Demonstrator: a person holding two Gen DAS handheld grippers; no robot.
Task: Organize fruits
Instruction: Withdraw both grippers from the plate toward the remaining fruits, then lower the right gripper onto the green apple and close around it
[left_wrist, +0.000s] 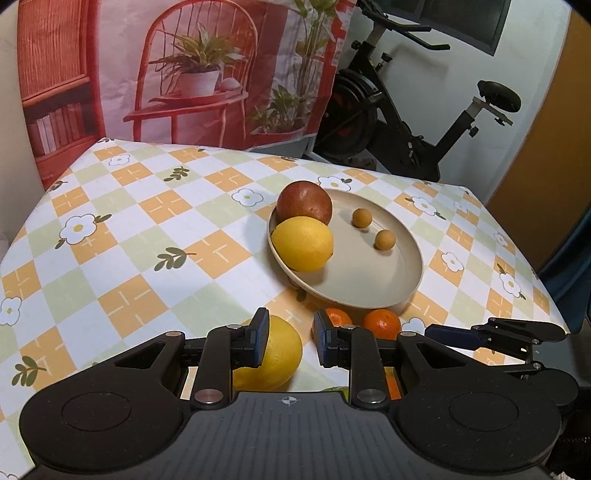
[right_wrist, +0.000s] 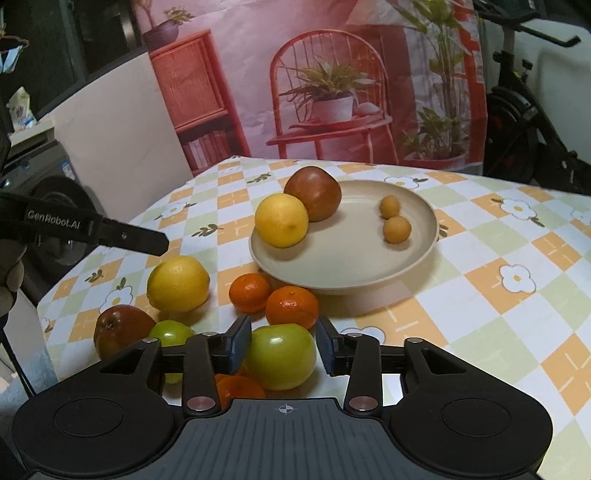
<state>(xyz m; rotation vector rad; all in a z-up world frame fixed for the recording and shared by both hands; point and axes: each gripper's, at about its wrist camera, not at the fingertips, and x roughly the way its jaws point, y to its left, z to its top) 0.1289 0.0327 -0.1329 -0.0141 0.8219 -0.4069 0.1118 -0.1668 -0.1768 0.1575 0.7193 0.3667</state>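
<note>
Right gripper jaws apart round green apple | left gripper closed, empty | apple near table edge, could've rolled off

Printed backdrop of red chair and plants hangs behind checked floral tablecloth; exercise bike far right, white wall.

The left gripper points downward over the near left of the table, its jaws drawn in with nothing clamped between them. The right gripper, near and lower right, tilts down with jaws slightly parted.
</note>
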